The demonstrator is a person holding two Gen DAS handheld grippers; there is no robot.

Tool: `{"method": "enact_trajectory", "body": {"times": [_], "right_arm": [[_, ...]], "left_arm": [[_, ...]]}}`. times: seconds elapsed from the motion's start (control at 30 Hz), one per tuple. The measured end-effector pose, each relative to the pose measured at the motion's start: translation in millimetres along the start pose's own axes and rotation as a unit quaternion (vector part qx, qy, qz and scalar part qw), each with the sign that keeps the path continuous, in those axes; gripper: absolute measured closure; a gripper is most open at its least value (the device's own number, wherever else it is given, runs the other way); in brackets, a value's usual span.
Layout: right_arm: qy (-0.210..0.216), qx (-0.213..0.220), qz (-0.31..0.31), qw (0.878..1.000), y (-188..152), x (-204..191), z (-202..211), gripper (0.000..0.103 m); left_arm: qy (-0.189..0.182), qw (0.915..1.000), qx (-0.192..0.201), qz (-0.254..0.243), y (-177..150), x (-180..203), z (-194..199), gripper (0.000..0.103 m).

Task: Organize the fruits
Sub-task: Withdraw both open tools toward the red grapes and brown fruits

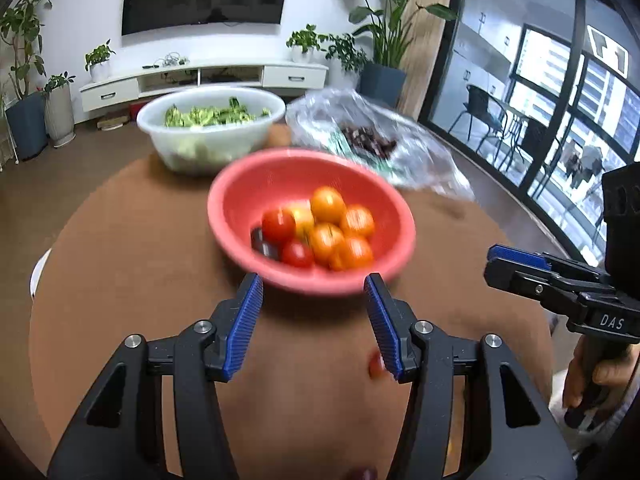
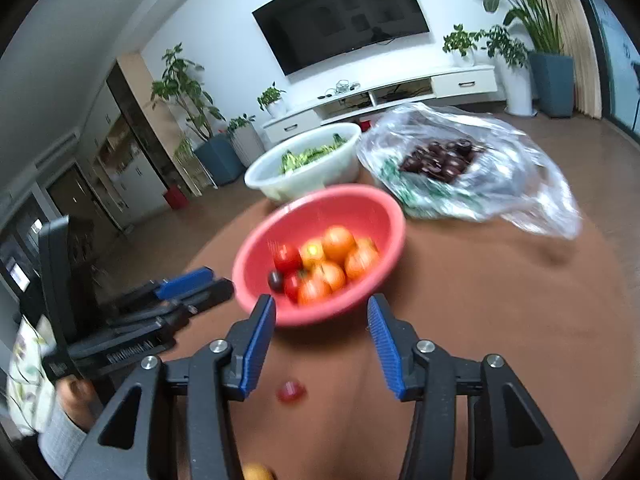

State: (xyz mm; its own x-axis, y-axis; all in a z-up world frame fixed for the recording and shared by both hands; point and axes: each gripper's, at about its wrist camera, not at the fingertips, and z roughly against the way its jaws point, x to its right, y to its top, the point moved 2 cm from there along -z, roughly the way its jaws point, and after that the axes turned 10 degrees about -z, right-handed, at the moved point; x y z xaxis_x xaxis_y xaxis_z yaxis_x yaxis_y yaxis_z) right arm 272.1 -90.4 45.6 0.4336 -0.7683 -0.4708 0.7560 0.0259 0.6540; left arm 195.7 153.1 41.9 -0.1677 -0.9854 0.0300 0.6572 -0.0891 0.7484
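Round brown desk point(image 1: 132, 264), bare in near part. Pink bowl point(image 1: 240, 200) at centre, holding orange and red fruits plus dark one. White bowl point(image 1: 208, 148) of green vegetables at far edge, just behind pink bowl, to its left. Clear plastic bag point(image 1: 420, 148) at far right, beside white bowl, dark red fruits lying on it. Small red fruit point(image 2: 291, 391) loose on desk, near side of pink bowl, well apart from it. Yellow-orange fruit point(image 2: 256, 473) at nearest edge, mostly hidden.
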Motion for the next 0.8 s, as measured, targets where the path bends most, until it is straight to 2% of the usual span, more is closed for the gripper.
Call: {"method": "enact_trajectory", "body": {"times": [0.23, 0.43, 0.8], "right_arm": [[-0.048, -0.024, 0.035, 0.998, -70.1, 6.5, 25.9, 0.051], [-0.067, -0.04, 0.056, 0.995, -98.4, 3.6, 26.3, 0.051], [-0.093, -0.06, 0.089, 0.99, -114.8, -4.1, 16.7, 0.051]], "left_arm": [[-0.005, 0.998, -0.047, -0.042, -62.9, 40.2, 20.3, 0.052], [-0.017, 0.9965, -0.068, -0.045, -101.4, 58.7, 32.0, 0.052], [-0.017, 0.995, -0.083, -0.052, -113.6, 64.5, 27.4, 0.052]]}}
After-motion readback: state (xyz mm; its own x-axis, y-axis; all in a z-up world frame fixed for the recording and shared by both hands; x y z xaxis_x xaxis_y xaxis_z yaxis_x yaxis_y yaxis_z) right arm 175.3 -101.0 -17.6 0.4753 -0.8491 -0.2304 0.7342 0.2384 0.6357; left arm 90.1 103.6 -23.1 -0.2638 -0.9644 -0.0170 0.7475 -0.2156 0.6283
